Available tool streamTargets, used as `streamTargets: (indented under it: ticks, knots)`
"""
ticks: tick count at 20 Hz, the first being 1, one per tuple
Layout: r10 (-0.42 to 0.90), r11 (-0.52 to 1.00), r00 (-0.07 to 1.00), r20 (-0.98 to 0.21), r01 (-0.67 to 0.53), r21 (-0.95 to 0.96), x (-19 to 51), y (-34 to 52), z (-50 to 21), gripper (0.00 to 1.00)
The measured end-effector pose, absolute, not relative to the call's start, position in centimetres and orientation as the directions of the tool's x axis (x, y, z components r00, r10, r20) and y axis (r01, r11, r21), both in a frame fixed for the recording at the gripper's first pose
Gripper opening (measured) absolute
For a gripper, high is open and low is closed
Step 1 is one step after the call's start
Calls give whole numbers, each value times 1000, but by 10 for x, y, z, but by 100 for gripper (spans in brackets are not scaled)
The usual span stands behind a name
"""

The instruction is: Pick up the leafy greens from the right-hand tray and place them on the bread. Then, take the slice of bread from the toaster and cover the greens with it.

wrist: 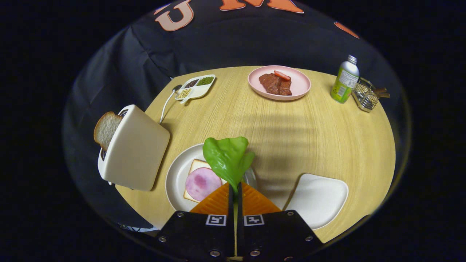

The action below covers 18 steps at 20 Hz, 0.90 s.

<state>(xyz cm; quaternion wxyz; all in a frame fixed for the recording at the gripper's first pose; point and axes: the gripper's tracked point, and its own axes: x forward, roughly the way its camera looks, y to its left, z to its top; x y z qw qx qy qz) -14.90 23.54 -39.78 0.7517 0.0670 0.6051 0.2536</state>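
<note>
— Well, clamped tight on the leafy greens (227, 160), the gripper (235, 191): both fingers pinching the stem end, leaf standing up just ahead of the tips.

— Why pinched at the stem?

— Probably to leave the broad leaf free to drape flat once let go. Held above the round plate (174, 178) near the table's front edge, over the right side of the bread (193, 168) lying there with a pink round of ham (201, 183) on top.

— Height over the ham?

— Cannot tell; looks raised, not touching. Needs shifting a little toward the toaster before release, at a guess, so as to land centred on the ham.

— And the second slice?

— Sticking out of the toaster (134, 149), at the table's left edge; slice of bread (105, 128) half up, easy to grip by its exposed crust. Not yet taken.

— The right-hand tray?

— White tray (318, 198) at the front right, bare now.

— Rest of the table (291, 134)?

— Pale wood, round. Toward the far edge: pink plate (300, 85) of meat, divided dish (198, 92) of beans with a spoon (166, 103) beside, bottle (345, 80) and small wire basket (365, 97) at far right. Dark cloth wall behind.
</note>
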Motion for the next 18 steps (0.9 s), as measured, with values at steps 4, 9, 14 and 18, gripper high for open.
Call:
streamTargets:
  ticks: [4, 9, 14, 18]
  knots:
    - [476, 850, 65, -877, -291, 440, -159, 257, -413, 4]
    - [498, 831, -14, -867, -276, 482, -172, 280, -420, 9]
    - [520, 815, -42, -853, -275, 510, -180, 297, -416, 31]
    - [551, 799, -28, -834, -272, 536, -175, 302, -405, 57]
